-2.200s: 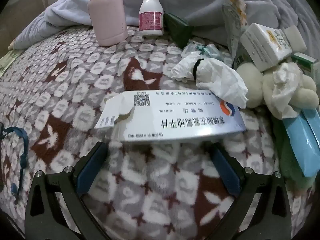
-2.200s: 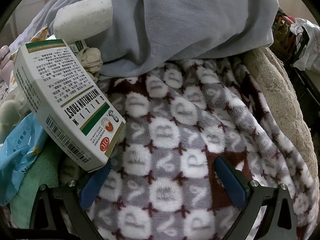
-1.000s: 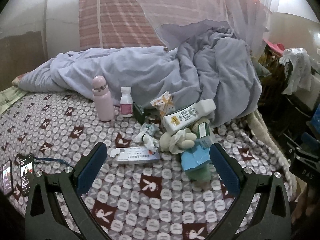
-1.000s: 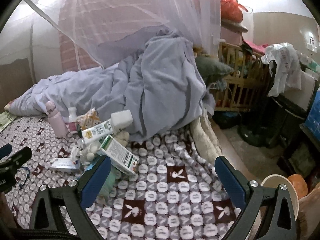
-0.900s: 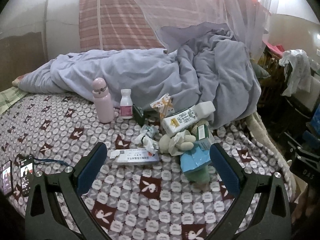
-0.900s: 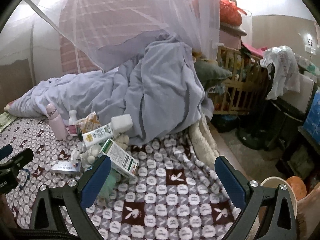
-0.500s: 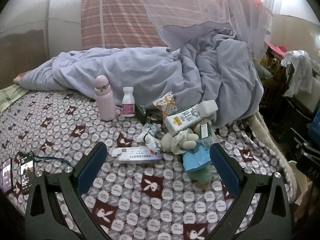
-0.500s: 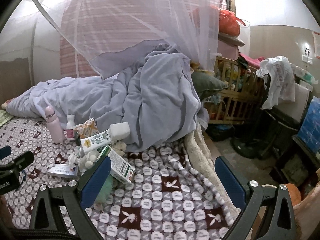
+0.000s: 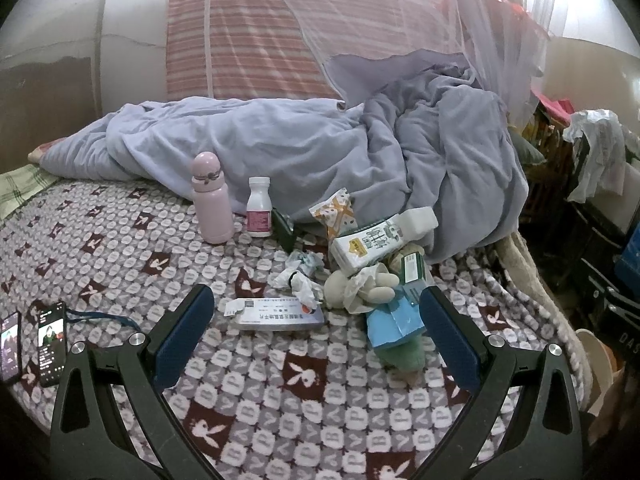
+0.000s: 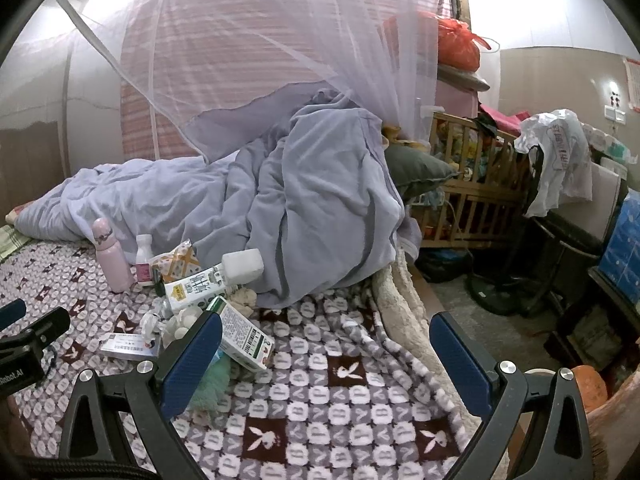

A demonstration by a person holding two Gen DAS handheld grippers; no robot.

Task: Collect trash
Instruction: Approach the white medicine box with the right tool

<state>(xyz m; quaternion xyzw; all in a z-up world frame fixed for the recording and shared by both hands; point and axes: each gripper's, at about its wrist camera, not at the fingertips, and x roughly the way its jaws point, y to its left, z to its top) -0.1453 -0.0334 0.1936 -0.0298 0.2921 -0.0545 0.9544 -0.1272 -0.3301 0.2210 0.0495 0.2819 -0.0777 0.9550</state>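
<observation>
While both tongs gape empty; medicine box (image 9: 276, 315) flat on blanket (image 9: 120, 240).

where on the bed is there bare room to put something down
Bare blanket lies in front of the flat white box, out to the near edge. More lies between the pink flask and the two phones. It is crowded from the flask to the milk bottle and blue packet.

A flask (image 9: 211, 204) and pill bottle (image 9: 259, 207) stand side by side on the bed (image 9: 120, 248), before the quilt (image 9: 320, 152). Right of them a flat box (image 9: 276, 315) lies left of what seems a heap of cartons (image 9: 376, 242).
</observation>
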